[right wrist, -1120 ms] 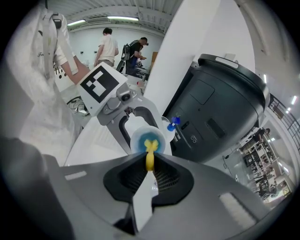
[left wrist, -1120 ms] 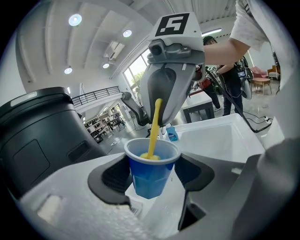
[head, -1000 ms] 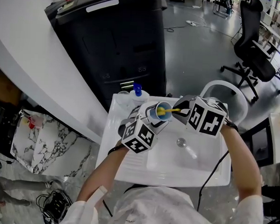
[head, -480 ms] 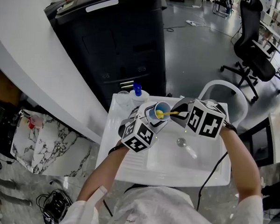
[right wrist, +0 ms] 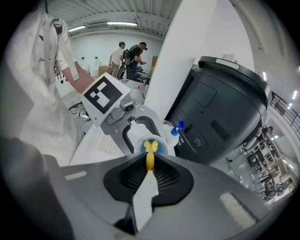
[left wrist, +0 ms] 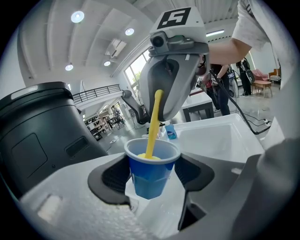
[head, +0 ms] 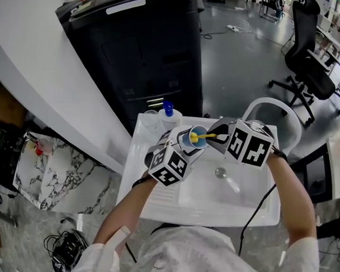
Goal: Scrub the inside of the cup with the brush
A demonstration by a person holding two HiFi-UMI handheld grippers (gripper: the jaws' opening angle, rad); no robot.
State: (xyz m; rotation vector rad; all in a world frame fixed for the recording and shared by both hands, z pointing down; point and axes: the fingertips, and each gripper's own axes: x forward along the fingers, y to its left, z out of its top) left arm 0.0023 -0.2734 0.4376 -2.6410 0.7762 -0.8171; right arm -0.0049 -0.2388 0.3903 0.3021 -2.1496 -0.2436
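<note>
A small blue cup (left wrist: 151, 169) with a pale rim sits clamped between the pads of my left gripper (left wrist: 152, 176), held above the white sink (head: 247, 206). The cup (head: 192, 137) tilts toward the right gripper in the head view. My right gripper (right wrist: 149, 172) is shut on the yellow handle of the brush (right wrist: 149, 159). The brush (left wrist: 153, 125) reaches down into the cup, and its yellow head lies inside near the bottom. In the head view the brush handle (head: 206, 136) bridges the gap between the cup and the right gripper (head: 221, 137).
A bottle with a blue cap (head: 167, 115) stands at the sink's back left corner. A large black bin (head: 146, 52) rises behind the sink. A drain (head: 220, 173) shows in the basin. Office chairs (head: 307, 60) stand at the far right.
</note>
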